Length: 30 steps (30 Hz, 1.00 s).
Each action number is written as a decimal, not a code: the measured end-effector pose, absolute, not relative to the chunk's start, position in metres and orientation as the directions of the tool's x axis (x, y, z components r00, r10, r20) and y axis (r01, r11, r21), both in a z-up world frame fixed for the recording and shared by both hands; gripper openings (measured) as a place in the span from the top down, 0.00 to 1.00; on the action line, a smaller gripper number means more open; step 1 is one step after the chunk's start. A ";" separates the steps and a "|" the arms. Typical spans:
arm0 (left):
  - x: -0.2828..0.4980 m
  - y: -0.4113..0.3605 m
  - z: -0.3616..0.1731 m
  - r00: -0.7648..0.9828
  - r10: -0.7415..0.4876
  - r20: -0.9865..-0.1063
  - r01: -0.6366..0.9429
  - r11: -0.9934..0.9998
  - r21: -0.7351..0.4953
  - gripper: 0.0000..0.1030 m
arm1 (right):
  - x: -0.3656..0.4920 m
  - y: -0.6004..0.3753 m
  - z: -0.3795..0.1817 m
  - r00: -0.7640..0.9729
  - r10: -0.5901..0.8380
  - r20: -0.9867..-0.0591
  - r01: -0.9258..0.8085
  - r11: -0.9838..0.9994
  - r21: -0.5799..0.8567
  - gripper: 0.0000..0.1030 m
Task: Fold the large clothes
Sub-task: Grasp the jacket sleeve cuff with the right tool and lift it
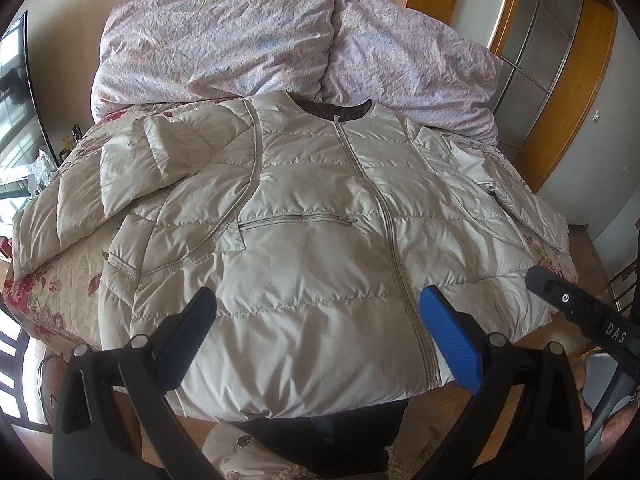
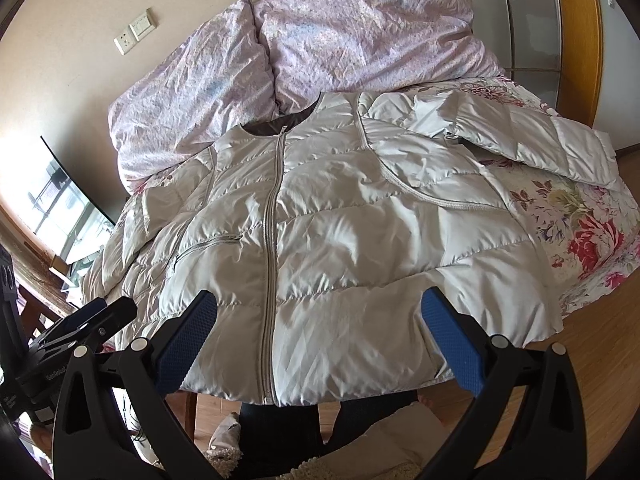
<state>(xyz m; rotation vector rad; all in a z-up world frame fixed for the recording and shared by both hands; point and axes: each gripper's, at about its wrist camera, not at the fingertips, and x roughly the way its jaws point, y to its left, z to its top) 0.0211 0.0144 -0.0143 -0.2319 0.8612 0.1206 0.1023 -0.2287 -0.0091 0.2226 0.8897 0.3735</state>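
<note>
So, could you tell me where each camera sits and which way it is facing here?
Left wrist: on the left gripper, above the jacket hem, facing the pillows; own open fingers and the right gripper show.
Right wrist: on the right gripper, further right, same heading; own open fingers and the left gripper show.
Shared: jacket, its zipper, pillows, floral bedspread.

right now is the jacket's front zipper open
No, the zipper runs closed from the collar down to the hem of the jacket, with both front panels joined.

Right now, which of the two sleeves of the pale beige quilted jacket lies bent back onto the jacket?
The sleeve on the person's left; the right sleeve stretches outward over the floral bedspread.
</note>
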 end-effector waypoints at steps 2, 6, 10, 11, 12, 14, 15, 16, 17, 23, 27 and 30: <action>0.028 0.020 -0.020 0.634 0.013 -0.773 -0.213 0.964 -0.158 0.02 | 0.118 -0.249 -0.016 0.601 0.440 -0.667 -0.196 0.891 0.411 0.01; 0.040 0.032 -0.028 0.625 0.013 -0.780 -0.227 0.960 -0.165 0.02 | 0.154 -0.304 -0.032 0.659 0.385 -0.646 -0.017 0.866 0.499 0.01; 0.056 0.041 -0.036 0.615 -0.036 -0.787 -0.212 0.955 -0.209 0.02 | 0.192 -0.375 -0.046 0.689 0.270 -0.672 0.213 0.811 0.544 0.01; 0.060 0.044 -0.039 0.611 -0.063 -0.789 -0.204 0.951 -0.234 0.02 | 0.199 -0.392 -0.050 0.692 0.240 -0.681 0.267 0.791 0.550 0.01; 0.065 0.046 -0.043 0.606 -0.088 -0.790 -0.199 0.946 -0.257 0.02 | 0.206 -0.416 -0.057 0.696 0.203 -0.688 0.347 0.744 0.571 0.01; 0.072 0.051 -0.049 0.601 -0.139 -0.787 -0.185 0.934 -0.306 0.02 | 0.215 -0.457 -0.071 0.704 0.173 -0.689 0.458 0.631 0.626 0.05; 0.075 0.052 -0.051 0.601 -0.163 -0.782 -0.175 0.928 -0.328 0.02 | 0.218 -0.472 -0.078 0.707 0.178 -0.684 0.485 0.582 0.653 0.14; 0.078 0.053 -0.053 0.603 -0.182 -0.777 -0.167 0.923 -0.346 0.02 | 0.223 -0.488 -0.088 0.711 0.190 -0.677 0.509 0.526 0.682 0.17; 0.080 0.054 -0.054 0.605 -0.195 -0.772 -0.162 0.919 -0.359 0.02 | 0.227 -0.502 -0.097 0.709 0.204 -0.675 0.532 0.475 0.701 0.22; 0.089 0.064 -0.060 0.630 -0.243 -0.737 -0.165 0.886 -0.433 0.02 | 0.238 -0.536 -0.135 0.729 0.230 -0.645 0.573 0.312 0.758 0.41; 0.091 0.075 -0.064 0.648 -0.263 -0.714 -0.187 0.855 -0.485 0.02 | 0.249 -0.541 -0.136 0.737 0.190 -0.648 0.576 0.325 0.750 0.48; 0.091 0.080 -0.066 0.664 -0.278 -0.694 -0.179 0.842 -0.510 0.02 | 0.256 -0.545 -0.138 0.745 0.174 -0.645 0.578 0.315 0.753 0.53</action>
